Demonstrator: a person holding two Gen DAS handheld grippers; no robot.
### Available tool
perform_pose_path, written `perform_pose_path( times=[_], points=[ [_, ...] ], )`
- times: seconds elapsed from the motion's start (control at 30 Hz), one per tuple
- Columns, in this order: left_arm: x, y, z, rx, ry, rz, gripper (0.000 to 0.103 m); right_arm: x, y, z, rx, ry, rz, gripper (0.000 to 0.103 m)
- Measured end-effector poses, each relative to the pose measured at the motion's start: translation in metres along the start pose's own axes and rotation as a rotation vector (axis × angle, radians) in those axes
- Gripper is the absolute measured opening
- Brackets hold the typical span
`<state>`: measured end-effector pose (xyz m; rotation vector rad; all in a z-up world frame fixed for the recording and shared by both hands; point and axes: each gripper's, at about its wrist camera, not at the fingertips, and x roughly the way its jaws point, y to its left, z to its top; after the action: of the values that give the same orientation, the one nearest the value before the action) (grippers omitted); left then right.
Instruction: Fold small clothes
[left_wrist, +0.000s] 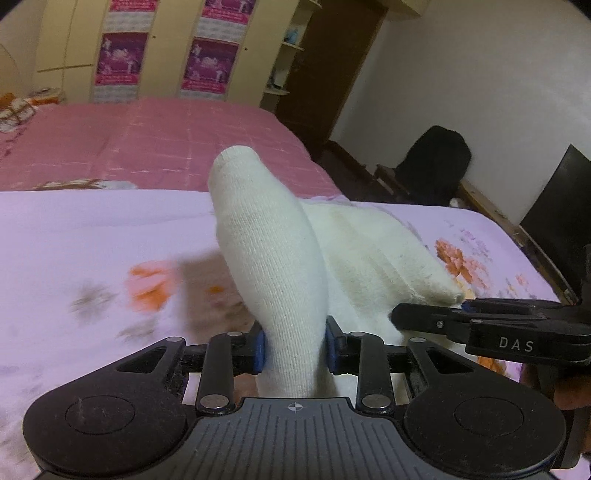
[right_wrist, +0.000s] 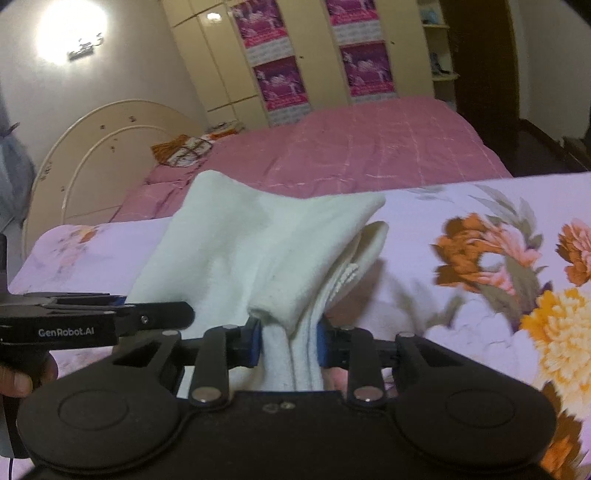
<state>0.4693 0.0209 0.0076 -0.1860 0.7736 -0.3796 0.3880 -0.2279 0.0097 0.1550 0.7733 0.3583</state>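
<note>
Left gripper (left_wrist: 295, 349) and right gripper (right_wrist: 289, 341) side by side, jaws clamped

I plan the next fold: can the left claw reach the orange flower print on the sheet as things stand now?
Probably not yet. The left claw is shut on the white sock, as is the right claw. The orange flower print lies uncovered on the sheet, but the claw is occupied.

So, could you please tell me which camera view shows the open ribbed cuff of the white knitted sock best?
The right wrist view: the white knitted sock spreads wide there, its ribbed cuff gaping open on the right. The left wrist view shows mainly the sock's rounded closed end, no opening.
</note>
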Motion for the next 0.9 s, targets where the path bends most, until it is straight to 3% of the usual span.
perform_pose_path(
  times=[0.43,0.67,0.7,0.77,0.83,0.9],
  points=[
    [-0.105,0.074,-0.061,-0.022,0.012,0.127,0.031,0.004,0.125,-0.044,-0.085,0.017,0.110,0.027],
    [-0.099,0.110,-0.104,-0.107,0.067,0.108,0.032,0.025,0.142,-0.071,-0.043,0.097,0.153,0.027],
    [-0.093,0.115,-0.113,-0.122,0.083,0.114,0.034,0.031,0.141,-0.075,-0.023,0.116,0.154,0.027],
    [-0.089,0.120,-0.133,-0.148,0.070,0.158,0.066,0.042,0.132,-0.087,0.011,0.160,0.133,0.028],
    [-0.093,0.130,-0.149,-0.189,0.032,0.167,0.075,0.051,0.117,-0.095,0.080,0.181,0.152,0.031],
    [-0.097,0.138,-0.157,-0.238,0.011,0.145,0.075,0.054,0.102,-0.095,0.174,0.201,0.195,0.033]
  ],
)
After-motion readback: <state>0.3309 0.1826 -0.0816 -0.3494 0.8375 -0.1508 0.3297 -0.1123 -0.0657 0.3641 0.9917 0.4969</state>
